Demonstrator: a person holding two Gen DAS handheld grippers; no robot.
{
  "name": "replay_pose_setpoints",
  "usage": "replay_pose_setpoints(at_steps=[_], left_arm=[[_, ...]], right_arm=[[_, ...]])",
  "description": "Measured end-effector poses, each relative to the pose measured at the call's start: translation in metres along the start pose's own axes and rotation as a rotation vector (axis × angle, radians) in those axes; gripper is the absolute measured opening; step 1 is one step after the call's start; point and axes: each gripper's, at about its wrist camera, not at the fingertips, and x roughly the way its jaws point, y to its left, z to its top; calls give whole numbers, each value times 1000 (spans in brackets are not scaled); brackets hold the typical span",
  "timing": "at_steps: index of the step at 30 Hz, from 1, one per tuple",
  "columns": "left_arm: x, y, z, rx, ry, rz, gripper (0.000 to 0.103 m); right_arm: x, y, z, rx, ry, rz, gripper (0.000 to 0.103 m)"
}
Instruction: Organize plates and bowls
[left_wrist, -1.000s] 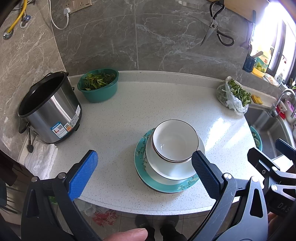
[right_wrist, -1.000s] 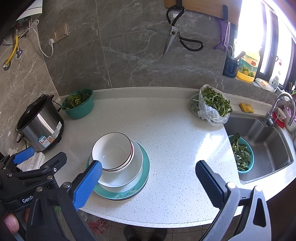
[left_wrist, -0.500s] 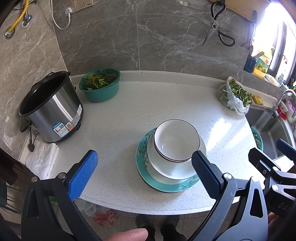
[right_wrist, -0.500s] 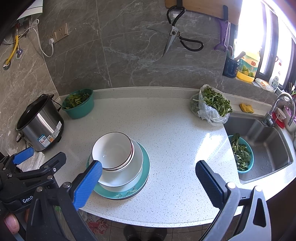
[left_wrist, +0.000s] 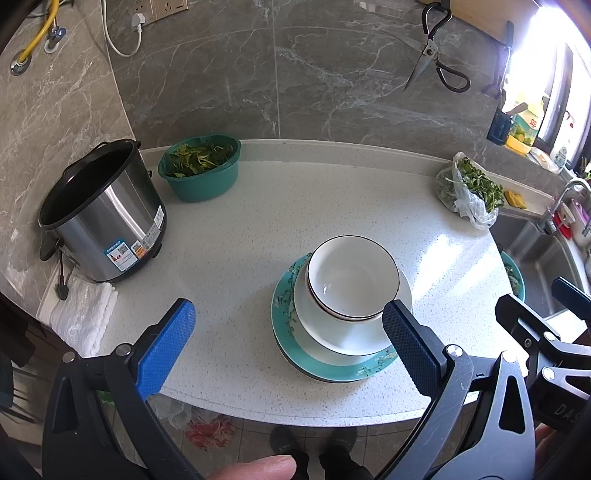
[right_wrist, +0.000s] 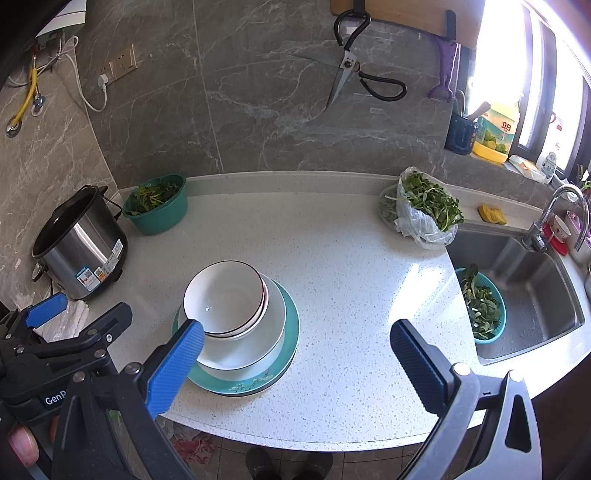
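One stack stands near the front edge of the white counter (left_wrist: 295, 206). At the bottom lies a teal floral plate (left_wrist: 295, 354) (right_wrist: 284, 369), on it a white plate (left_wrist: 332, 339) (right_wrist: 273, 332), and on top two nested white bowls with dark rims (left_wrist: 351, 280) (right_wrist: 225, 299). My left gripper (left_wrist: 288, 332) hangs open above the counter's front edge, its right finger (left_wrist: 410, 339) over the stack's near rim. My right gripper (right_wrist: 295, 362) is open too, its left finger (right_wrist: 177, 365) over the stack's front left. Neither holds anything.
A steel cooker pot (left_wrist: 103, 210) and a folded white cloth (left_wrist: 85, 314) sit at the left. A teal basin of greens (left_wrist: 201, 168) stands at the back, a bag of greens (right_wrist: 421, 210) at the right. The sink (right_wrist: 524, 288) holds a teal colander (right_wrist: 484, 310). Scissors (right_wrist: 354, 74) hang on the wall.
The left wrist view has shifted slightly, with the stack drifting a little right in it. The right gripper and the dishes have not moved.
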Motion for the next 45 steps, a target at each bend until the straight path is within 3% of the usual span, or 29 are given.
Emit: replay_pose_setpoints(at_steps=[45], left_arm=[[7, -2, -3, -12, 13, 9, 103]], right_arm=[[3, 0, 3, -13, 9, 5, 103]])
